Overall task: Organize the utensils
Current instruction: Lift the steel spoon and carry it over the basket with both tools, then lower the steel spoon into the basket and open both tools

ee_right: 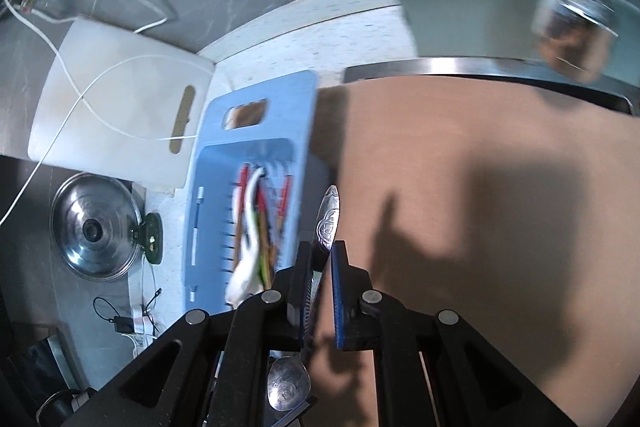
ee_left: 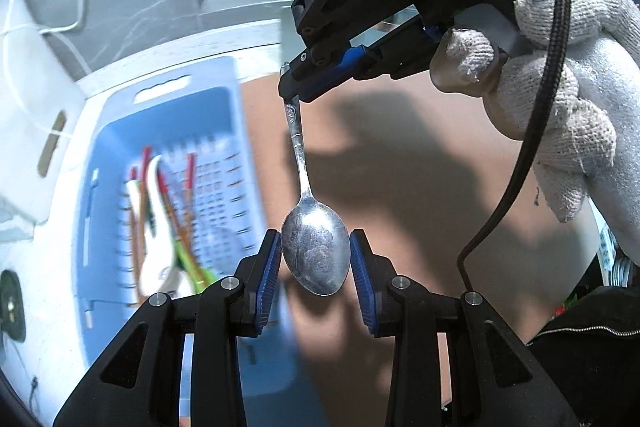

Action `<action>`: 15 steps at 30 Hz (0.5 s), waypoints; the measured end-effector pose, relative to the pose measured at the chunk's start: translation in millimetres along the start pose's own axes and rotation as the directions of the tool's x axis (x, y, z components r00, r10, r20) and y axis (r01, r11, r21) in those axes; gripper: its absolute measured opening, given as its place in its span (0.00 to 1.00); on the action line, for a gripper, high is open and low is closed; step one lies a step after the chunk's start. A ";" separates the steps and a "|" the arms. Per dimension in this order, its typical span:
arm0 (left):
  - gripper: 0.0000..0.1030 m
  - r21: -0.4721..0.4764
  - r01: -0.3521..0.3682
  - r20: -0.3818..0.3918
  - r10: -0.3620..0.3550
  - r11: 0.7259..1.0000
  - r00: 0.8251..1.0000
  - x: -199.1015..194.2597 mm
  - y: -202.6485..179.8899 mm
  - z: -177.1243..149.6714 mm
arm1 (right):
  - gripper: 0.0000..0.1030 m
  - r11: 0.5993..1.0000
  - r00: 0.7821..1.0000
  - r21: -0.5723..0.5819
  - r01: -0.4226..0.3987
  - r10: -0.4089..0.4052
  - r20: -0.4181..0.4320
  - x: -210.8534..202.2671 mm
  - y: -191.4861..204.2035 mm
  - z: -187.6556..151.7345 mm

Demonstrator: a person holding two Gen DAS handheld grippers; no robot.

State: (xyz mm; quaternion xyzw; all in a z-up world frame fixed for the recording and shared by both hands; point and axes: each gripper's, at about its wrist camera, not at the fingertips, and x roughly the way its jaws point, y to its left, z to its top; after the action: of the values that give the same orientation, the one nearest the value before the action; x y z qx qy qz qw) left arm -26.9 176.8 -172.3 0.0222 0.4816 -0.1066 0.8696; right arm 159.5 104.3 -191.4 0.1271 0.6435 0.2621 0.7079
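Both grippers point steeply down. The left gripper point(ee_left: 316, 259) has its 2 blue pads point(ee_left: 267, 275) set against the sides of a spoon point(ee_left: 314, 255) bowl. The right gripper point(ee_right: 322, 291), held by a hand point(ee_left: 560, 99) in a white knit glove, is clamped on the spoon's handle, its jaws nearly together.

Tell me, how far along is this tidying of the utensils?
Partway, it seems. Several utensils already lie in the blue tray. In hand: one spoon, its bowl between the left gripper pads, its handle pinched by the right gripper. Left: getting it into the tray. No other loose utensils show.
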 end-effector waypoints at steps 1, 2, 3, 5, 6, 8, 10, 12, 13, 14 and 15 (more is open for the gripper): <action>0.33 -0.009 -0.003 0.001 0.003 1.000 1.000 -0.7 4.8 -1.3 | 0.08 1.000 1.000 -0.012 0.001 -0.001 -0.004 4.7 7.4 1.7; 0.33 -0.017 -0.007 0.001 0.007 1.000 1.000 -1.2 9.7 -2.5 | 0.08 1.000 1.000 -0.023 0.003 -0.003 -0.010 10.3 15.3 3.6; 0.33 -0.025 -0.016 0.002 0.017 1.000 1.000 -1.5 15.3 -3.8 | 0.01 1.000 1.000 -0.031 0.005 -0.006 -0.015 13.5 19.4 4.9; 0.32 -0.048 -0.025 0.006 0.025 0.999 1.000 -2.8 27.3 -5.6 | 0.00 0.999 0.999 -0.053 0.011 -0.012 -0.033 25.4 31.7 7.5; 0.32 -0.062 -0.022 0.008 0.023 0.998 1.000 -2.5 33.8 -5.7 | 0.00 0.998 0.999 -0.059 0.012 -0.014 -0.041 30.8 36.6 8.1; 0.32 -0.090 -0.028 0.004 0.029 0.996 1.000 1.2 47.3 -8.2 | 0.00 0.997 0.998 -0.080 0.020 -0.024 -0.059 46.1 47.1 10.6; 0.32 -0.101 -0.045 -0.011 0.044 0.994 0.999 8.2 56.6 -9.6 | 0.00 0.995 0.997 -0.091 0.032 -0.038 -0.071 60.7 54.6 12.8; 0.32 -0.122 -0.045 -0.027 0.042 0.991 0.999 16.6 67.4 -9.3 | 0.00 0.995 0.995 -0.095 0.034 -0.042 -0.085 70.0 56.5 13.8; 0.32 -0.129 -0.042 -0.031 0.038 0.991 0.999 18.2 71.0 -11.1 | 0.00 0.994 0.995 -0.101 0.040 -0.049 -0.087 73.8 57.3 13.9; 0.32 -0.135 -0.042 -0.035 0.037 0.990 0.999 19.9 74.0 -12.2 | 0.00 0.993 0.994 -0.111 0.048 -0.057 -0.089 77.2 58.0 14.1; 0.32 -0.138 -0.041 -0.040 0.036 0.990 0.999 21.7 76.4 -13.3 | 0.00 0.992 0.994 -0.113 0.049 -0.060 -0.092 79.0 57.5 13.8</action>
State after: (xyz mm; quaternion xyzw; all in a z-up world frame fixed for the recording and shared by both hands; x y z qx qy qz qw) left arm -11.0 249.7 -202.6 -0.0271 0.5034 -0.0556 0.8618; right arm 163.7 196.4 -226.5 0.0576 0.6643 0.2835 0.6892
